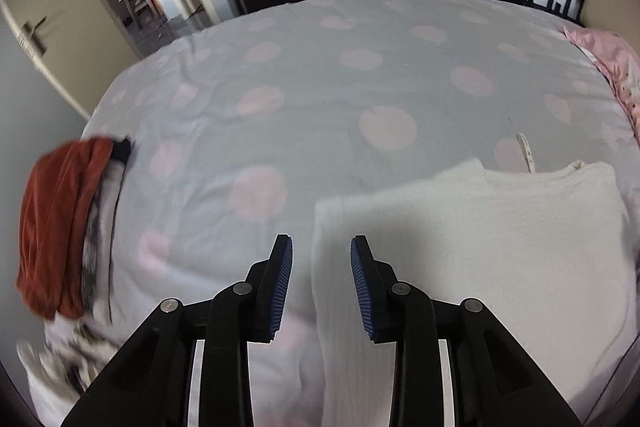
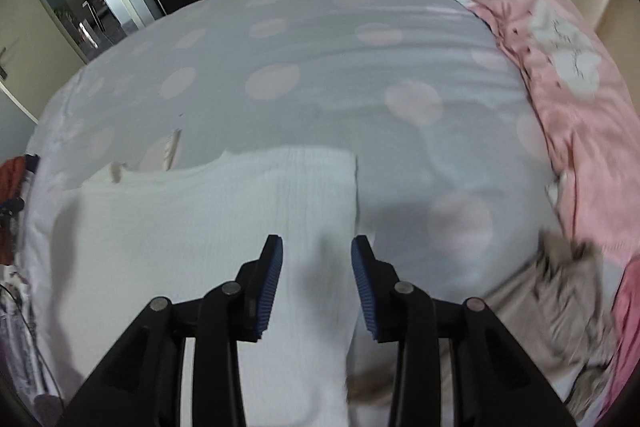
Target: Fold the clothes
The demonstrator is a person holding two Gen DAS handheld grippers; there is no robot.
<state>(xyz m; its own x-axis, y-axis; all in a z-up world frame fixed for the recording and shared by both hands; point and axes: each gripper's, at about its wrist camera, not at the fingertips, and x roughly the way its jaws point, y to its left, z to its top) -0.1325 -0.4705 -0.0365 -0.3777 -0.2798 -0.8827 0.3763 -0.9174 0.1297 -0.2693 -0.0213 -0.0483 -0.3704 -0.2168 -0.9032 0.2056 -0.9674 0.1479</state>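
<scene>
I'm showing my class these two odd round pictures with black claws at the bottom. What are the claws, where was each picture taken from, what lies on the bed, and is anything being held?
No robot here: a person holds a two-finger gripper in each hand, each carrying a wide-angle camera looking along its fingers. One picture looks past the left gripper, the other past the right gripper. Both are open and hold nothing. Beneath them a white garment, partly folded, lies on a grey bedspread with pink dots. A rust-red garment sits on a pile at the left, beige clothing at the right, beside a pink duvet.
</scene>
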